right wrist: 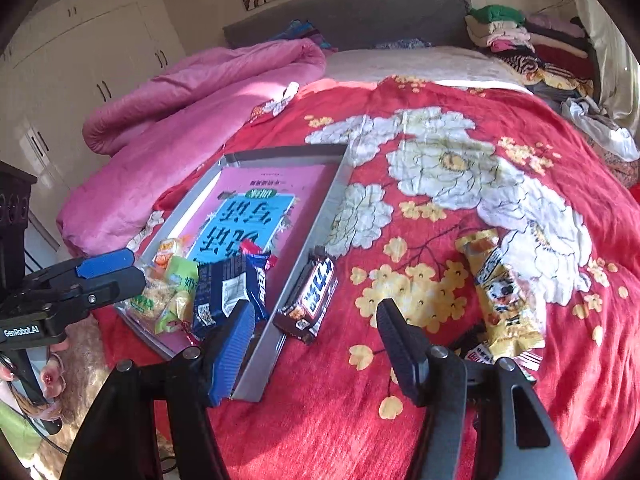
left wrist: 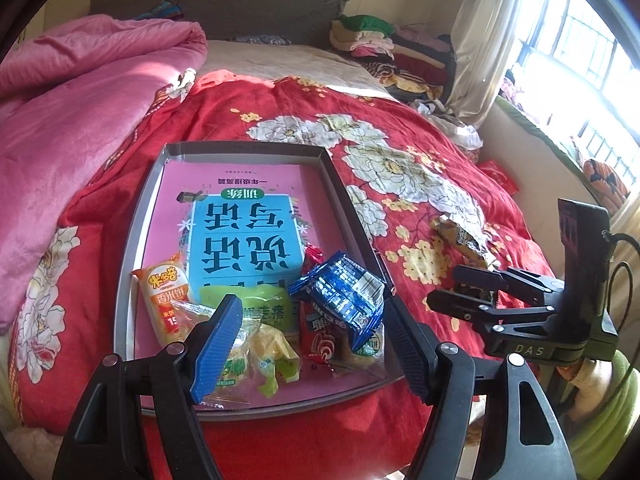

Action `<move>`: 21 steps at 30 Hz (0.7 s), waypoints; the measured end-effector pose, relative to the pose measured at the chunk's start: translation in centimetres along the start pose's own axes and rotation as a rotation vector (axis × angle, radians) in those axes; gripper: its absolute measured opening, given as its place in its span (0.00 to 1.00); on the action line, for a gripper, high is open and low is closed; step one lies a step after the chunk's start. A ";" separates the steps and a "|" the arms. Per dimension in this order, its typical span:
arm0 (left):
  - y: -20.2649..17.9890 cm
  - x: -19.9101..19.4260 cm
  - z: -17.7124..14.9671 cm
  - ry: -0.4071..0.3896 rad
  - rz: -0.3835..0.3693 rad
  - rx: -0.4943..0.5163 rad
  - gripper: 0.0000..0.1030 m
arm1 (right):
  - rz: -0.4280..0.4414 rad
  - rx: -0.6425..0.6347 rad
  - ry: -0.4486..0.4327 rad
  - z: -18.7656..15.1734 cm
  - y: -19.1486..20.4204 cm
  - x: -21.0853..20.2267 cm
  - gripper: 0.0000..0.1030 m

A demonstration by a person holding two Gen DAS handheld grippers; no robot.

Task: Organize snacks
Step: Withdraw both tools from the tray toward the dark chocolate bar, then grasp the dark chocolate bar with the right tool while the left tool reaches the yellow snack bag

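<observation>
A grey tray (left wrist: 132,248) lies on the red flowered bedspread with a pink book in it. At its near end lie several snack packets, among them an orange one (left wrist: 166,300), a green one (left wrist: 264,308) and a blue one (left wrist: 340,296). My left gripper (left wrist: 310,340) hovers open over this pile and holds nothing. A dark chocolate bar (right wrist: 312,300) leans on the tray's outer wall (right wrist: 288,280). My right gripper (right wrist: 316,336) stands open and bare just short of it. A yellow packet (right wrist: 504,300) lies to the right on the bedspread.
A pink quilt (right wrist: 180,120) is heaped left of the tray. Folded clothes (right wrist: 520,40) are stacked by the headboard, and a window (left wrist: 580,60) is at the right. A small red-and-white packet (right wrist: 480,354) lies by my right finger. A hand (right wrist: 52,376) holds the left gripper.
</observation>
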State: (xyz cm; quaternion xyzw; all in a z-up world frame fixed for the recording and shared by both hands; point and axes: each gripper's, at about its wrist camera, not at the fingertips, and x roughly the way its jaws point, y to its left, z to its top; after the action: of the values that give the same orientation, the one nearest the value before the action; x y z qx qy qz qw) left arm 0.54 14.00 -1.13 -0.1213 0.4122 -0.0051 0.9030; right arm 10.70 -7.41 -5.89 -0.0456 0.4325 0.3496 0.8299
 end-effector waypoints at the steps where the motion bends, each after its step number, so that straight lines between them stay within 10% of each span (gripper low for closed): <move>1: 0.0 0.0 0.0 0.001 -0.002 0.001 0.72 | -0.021 -0.028 0.018 -0.4 0.1 0.5 0.61; 12: 0.5 0.5 -0.2 0.017 -0.017 -0.023 0.72 | -0.175 -0.380 0.007 -2.8 3.9 4.2 0.60; 21: 0.4 0.7 -0.2 0.023 -0.037 -0.022 0.72 | -0.230 -0.391 -0.085 -1.6 3.1 4.9 0.60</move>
State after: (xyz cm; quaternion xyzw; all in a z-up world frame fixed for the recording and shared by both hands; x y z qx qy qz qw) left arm 0.88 14.27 -1.87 -0.1390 0.4204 -0.0186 0.8964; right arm 9.56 -3.03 -9.81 -0.2397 0.3133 0.3316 0.8570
